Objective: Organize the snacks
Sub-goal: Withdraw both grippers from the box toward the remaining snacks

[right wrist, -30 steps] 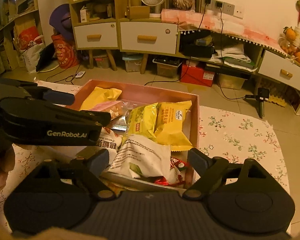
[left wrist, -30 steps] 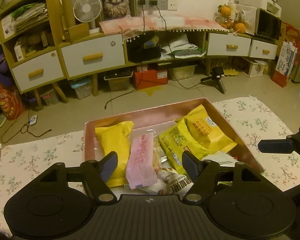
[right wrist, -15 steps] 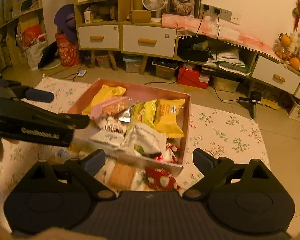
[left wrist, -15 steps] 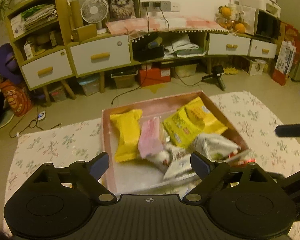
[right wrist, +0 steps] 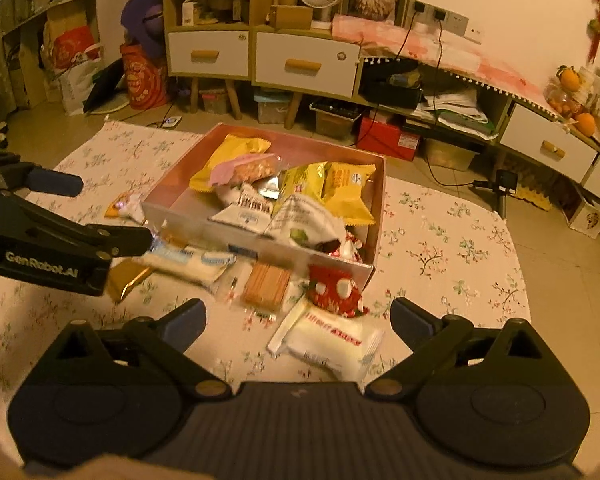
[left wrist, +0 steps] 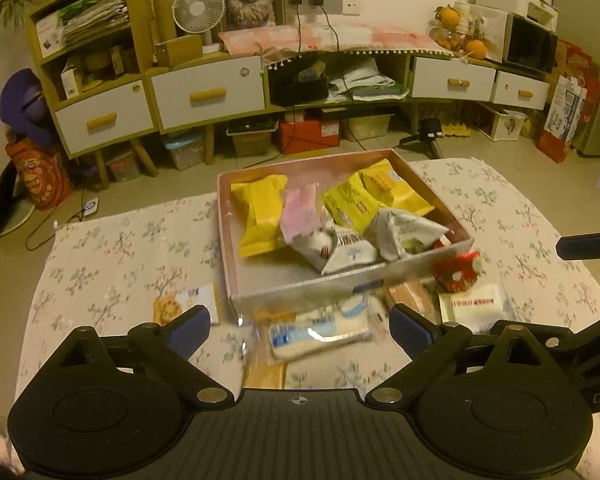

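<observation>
A pink box (left wrist: 440, 208) (right wrist: 180, 188) sits on the floral cloth and holds several snack packs: yellow ones (left wrist: 260, 208), a pink one (left wrist: 298, 214) and white ones (left wrist: 404, 232). More packs lie on the cloth in front of it: a white-blue pack (left wrist: 320, 330), a red pack (left wrist: 456, 270) (right wrist: 334, 290), a white pack (right wrist: 332, 344), an orange cracker pack (right wrist: 266, 284). My left gripper (left wrist: 300, 330) is open and empty above the white-blue pack. My right gripper (right wrist: 298, 320) is open and empty above the red and white packs.
The floral cloth (left wrist: 112, 264) covers a low table. Behind it stand a cabinet with white drawers (left wrist: 204, 92), a fan (left wrist: 198, 10), a cat picture, floor clutter and a small tripod (left wrist: 430, 132). The left gripper's side shows at the left of the right wrist view (right wrist: 52, 244).
Both grippers have pulled back and up from the box and opened wider. More of the cloth and the loose packs in front of the box now show.
</observation>
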`<state>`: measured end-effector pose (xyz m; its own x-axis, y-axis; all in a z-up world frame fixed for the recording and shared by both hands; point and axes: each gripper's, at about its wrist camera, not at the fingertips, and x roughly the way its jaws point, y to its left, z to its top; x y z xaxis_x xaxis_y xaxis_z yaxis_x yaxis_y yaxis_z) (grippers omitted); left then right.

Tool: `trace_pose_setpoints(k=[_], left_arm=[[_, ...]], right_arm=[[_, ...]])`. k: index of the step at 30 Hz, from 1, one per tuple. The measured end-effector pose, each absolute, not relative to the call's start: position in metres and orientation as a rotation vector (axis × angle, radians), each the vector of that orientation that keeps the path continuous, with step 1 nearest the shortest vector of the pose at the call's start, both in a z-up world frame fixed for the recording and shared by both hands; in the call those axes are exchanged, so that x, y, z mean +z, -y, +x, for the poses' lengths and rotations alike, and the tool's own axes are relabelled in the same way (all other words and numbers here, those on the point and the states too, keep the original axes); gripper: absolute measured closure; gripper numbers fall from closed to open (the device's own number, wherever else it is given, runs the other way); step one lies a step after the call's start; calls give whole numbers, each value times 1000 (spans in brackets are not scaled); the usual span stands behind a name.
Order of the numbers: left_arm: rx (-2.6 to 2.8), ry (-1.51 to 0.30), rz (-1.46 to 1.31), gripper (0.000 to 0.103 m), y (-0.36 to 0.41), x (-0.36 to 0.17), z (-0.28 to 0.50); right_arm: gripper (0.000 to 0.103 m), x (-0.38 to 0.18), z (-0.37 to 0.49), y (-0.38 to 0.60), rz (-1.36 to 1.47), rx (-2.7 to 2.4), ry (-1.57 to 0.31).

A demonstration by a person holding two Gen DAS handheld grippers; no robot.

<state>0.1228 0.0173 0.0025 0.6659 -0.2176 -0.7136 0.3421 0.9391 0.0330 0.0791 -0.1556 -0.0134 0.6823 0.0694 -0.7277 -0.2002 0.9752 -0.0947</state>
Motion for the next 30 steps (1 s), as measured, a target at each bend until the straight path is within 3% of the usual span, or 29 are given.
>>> trace_pose_setpoints(k=[17,30], left_arm=[[-286,-869,60,3,-55,-35,73],[-387,-858,224,2,-59,-74,60]], right_arm=[[2,-35,45,151,-217,213,-799],[1,-75,42,177,-186,229,-896]])
